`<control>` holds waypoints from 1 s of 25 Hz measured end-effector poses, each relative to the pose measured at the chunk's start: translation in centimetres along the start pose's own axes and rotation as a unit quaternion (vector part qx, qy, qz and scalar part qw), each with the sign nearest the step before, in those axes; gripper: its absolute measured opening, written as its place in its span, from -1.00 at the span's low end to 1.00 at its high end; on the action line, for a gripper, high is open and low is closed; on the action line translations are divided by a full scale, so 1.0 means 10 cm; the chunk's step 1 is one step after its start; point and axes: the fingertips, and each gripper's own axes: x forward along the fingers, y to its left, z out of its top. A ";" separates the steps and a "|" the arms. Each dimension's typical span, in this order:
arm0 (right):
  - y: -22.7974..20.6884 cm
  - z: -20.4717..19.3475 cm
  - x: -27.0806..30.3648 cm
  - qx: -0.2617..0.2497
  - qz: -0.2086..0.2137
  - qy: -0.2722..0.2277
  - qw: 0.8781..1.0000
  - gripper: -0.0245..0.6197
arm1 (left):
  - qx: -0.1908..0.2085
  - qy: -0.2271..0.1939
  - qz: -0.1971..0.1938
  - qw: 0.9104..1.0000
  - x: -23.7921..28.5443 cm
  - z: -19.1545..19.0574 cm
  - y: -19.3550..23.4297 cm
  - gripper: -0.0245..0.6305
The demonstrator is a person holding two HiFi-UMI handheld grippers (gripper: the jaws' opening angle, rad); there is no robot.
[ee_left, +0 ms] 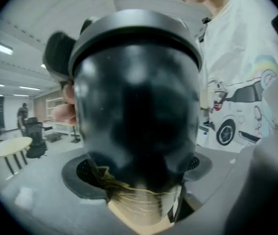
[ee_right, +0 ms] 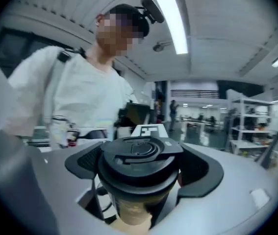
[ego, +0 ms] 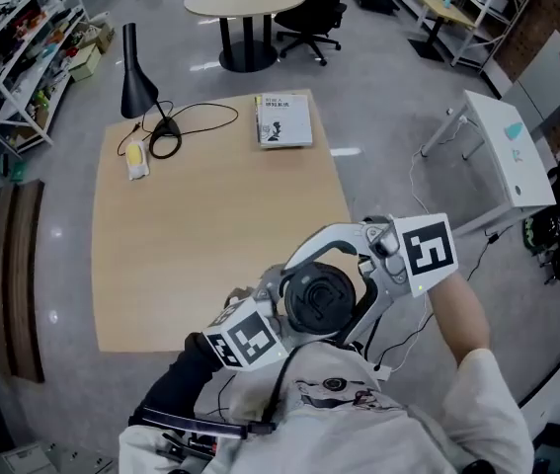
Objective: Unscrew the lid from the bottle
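Bottle [ee_left: 136, 111], dark-bodied with a black lid [ee_right: 139, 153], held in the air before the person's chest at the near corner of the bench [ego: 200, 225], touching no surface. In the head view the lid faces up toward the camera, and both marker cubes sit close on either side of it.

Left hand-held gripper [ee_left: 139, 168]: clamped on the bottle's body. The body fills the space between the two pads [ee_left: 80, 173], and the lid's wider rim shows at the body's far end.

Right hand-held gripper [ee_right: 141, 166]: jaws apart, one on each side of the lid. The lid sits squarely between the pads [ee_right: 202, 168]. The left-hand pad lies against or just beside the rim, and a thin gap shows at the right-hand pad, so the lid is flanked but not clamped. Below the lid, the body drops out of sight between the jaws.

The two hand-held grippers meet the bottle from opposite sides, the left one lower on the body and the right one at the lid.

Far end of the bench: a black lamp [ego: 137, 82] with its cable, and a book [ego: 283, 119] lying flat, both well apart from the bottle.
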 end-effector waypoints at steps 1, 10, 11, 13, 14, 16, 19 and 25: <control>0.12 0.04 -0.01 -0.008 0.062 -0.015 0.998 0.57 | 0.001 -0.005 -0.035 0.999 0.05 0.04 -0.12 0.34; -0.56 0.05 -0.50 0.162 -0.269 -0.067 0.947 0.91 | -0.070 0.014 0.193 0.979 -0.22 -0.07 0.78 0.34; -0.68 0.00 -0.53 0.163 -0.319 -0.056 0.932 0.91 | -0.073 0.019 0.232 0.970 -0.31 -0.07 0.93 0.34; -0.81 -0.13 -0.39 0.150 -0.365 -0.033 0.918 0.91 | -0.073 0.019 0.272 0.959 -0.39 -0.12 1.04 0.34; -0.82 -0.16 -0.27 0.141 -0.362 -0.031 0.921 0.90 | -0.066 0.020 0.271 0.960 -0.37 -0.16 1.00 0.34; -0.76 -0.16 -0.08 0.113 -0.319 -0.033 0.940 0.77 | -0.038 0.031 0.236 0.970 -0.26 -0.23 0.81 0.34; -0.43 -0.16 0.07 0.047 -0.177 0.010 0.983 0.61 | -0.004 0.032 0.128 0.991 -0.08 -0.20 0.45 0.34; 0.01 0.08 0.20 0.031 0.051 -0.026 0.998 0.61 | -0.005 -0.012 -0.069 0.998 -0.03 -0.06 -0.14 0.33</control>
